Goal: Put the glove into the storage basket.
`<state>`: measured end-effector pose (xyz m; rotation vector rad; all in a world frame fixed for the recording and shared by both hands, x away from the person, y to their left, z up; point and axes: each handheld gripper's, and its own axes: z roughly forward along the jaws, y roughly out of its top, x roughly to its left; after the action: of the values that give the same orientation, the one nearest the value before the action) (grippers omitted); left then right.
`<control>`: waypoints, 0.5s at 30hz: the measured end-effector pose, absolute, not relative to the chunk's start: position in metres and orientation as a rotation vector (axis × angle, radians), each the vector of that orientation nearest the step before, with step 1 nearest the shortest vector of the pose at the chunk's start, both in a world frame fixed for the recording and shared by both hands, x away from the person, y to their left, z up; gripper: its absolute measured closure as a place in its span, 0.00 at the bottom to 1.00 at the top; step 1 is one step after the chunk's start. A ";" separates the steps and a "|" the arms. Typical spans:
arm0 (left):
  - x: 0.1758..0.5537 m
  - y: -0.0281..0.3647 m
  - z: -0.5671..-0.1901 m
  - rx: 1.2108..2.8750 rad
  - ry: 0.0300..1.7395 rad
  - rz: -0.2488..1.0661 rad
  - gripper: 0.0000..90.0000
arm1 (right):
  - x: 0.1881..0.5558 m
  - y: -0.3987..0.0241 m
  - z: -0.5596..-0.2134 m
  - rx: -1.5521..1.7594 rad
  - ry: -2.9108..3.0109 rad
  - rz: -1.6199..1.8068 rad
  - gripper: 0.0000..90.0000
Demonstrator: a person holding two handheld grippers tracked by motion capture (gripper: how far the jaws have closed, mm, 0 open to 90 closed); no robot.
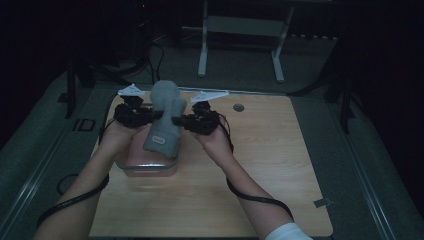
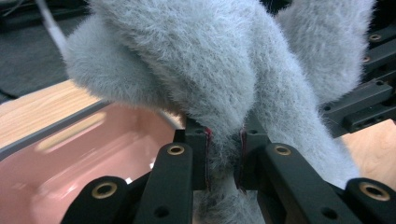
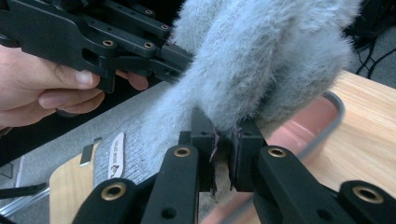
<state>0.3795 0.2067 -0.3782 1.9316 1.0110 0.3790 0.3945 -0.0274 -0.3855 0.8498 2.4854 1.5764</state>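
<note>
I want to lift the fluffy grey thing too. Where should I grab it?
Pinch the fuzzy fabric at its side edges, one from each side, as the left gripper and right gripper do. It is soft and hangs long over the pink tub, so thin folds fit shut jaws.

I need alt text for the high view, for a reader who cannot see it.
Two hands hold a grey fuzzy sock between the left tool and right tool, above a pink container on a wooden table in a dim room.
</note>
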 end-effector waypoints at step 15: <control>0.403 0.234 -0.448 1.934 1.224 0.317 0.89 | 0.428 0.019 -0.447 0.952 2.602 1.366 0.92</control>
<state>0.4026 0.2342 -0.4479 1.9345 1.2240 0.3172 0.4278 0.0190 -0.4475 0.9517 2.6019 1.3656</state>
